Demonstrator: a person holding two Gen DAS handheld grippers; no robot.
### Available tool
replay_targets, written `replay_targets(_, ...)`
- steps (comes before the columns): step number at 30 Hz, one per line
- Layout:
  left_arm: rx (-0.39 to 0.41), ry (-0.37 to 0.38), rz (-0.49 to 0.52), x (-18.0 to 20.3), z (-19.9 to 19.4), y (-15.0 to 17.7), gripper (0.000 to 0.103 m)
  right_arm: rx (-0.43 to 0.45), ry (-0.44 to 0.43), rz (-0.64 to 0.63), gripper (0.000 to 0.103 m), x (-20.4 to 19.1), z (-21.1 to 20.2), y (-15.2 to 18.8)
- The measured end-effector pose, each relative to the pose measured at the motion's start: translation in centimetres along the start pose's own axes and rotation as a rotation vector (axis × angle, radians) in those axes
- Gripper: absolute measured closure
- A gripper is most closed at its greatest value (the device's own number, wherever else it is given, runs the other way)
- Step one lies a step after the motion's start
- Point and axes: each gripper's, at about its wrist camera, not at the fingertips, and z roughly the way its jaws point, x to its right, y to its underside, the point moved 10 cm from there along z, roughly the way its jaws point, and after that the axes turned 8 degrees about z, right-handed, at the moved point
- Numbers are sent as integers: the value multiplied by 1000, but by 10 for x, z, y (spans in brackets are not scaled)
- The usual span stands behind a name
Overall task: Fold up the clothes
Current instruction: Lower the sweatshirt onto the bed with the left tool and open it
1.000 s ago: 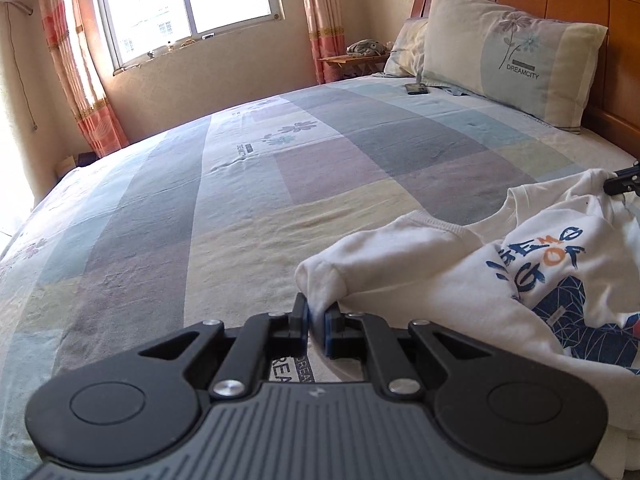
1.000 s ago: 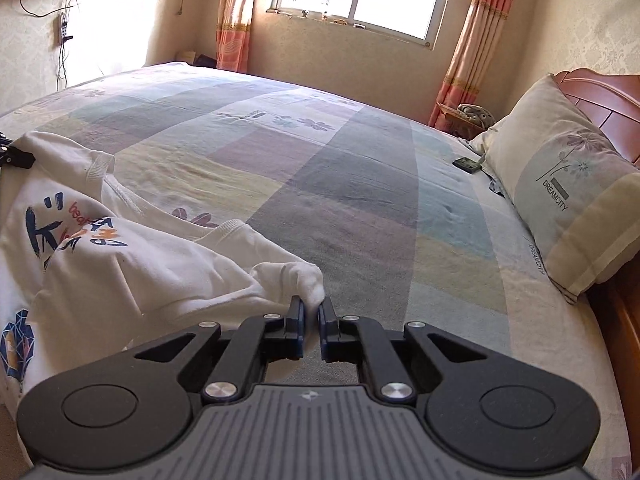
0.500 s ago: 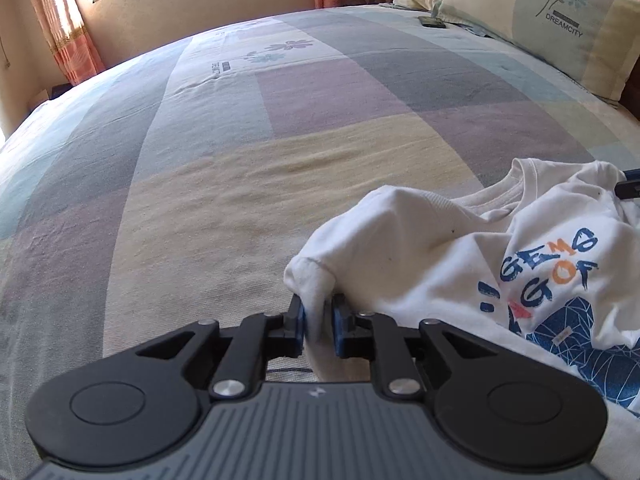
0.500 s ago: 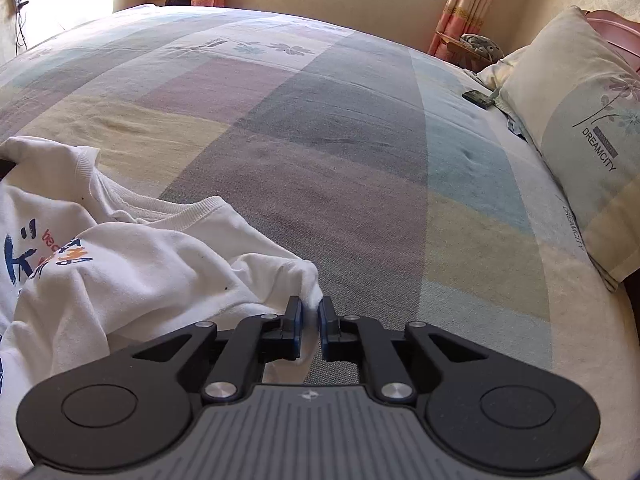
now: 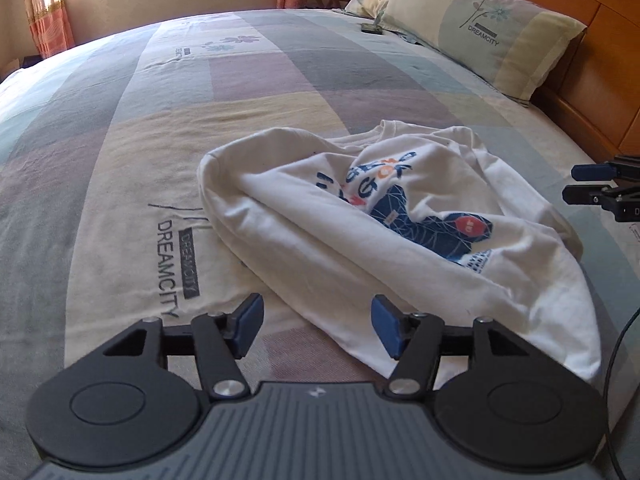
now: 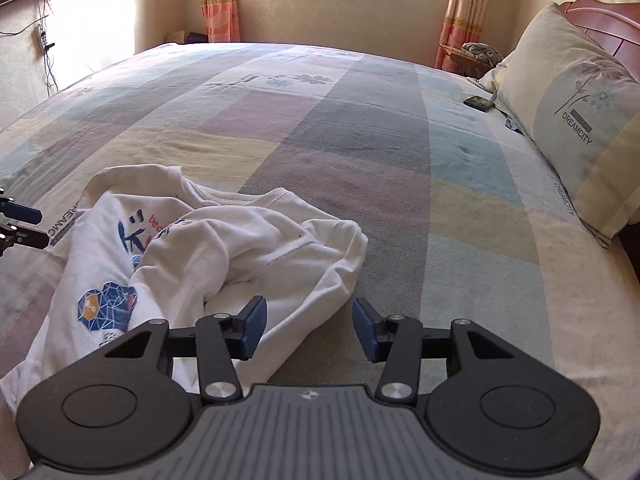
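- White printed T-shirt (image 5: pixel 360 216) lies rumpled on the bed (image 5: pixel 140 128), front print up, collar toward the window end, body bunched into thick diagonal rolls instead of lying flat.
- Left tongs (image 5: pixel 316 330) stand wide open and hold nothing; the shirt's near hem edge lies just ahead of them and runs off to their right.
- Right tongs (image 6: pixel 306 330) are likewise spread wide and empty; in that view the shirt's sleeve and shoulder roll lie just ahead and to their left, with cloth passing close under the left jaw.
- The shirt lies between the two tongs; its long axis runs from the collar at the far end down toward the near edge of the bed. Both tongs are about equally near, each to its own side.
- As I judge it, the shirt is neither spread flat nor neatly folded; any grip would have to find a true edge among the rolls.
- Hard to make out: where the sleeves end, how many layers each roll holds, and the lower hem, which is cut off behind the tongs' bodies.
- A pillow (image 6: pixel 576 120) rests by the headboard, well apart from the shirt.
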Motion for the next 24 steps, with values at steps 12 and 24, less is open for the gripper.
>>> replay_targets(12, 74, 136, 16, 107, -15, 76, 39, 5, -107, 90, 16, -54, -103, 147)
replay_targets(24, 204, 101, -57, 111, 12, 72, 73, -3, -97, 278, 16, -32, -124, 198)
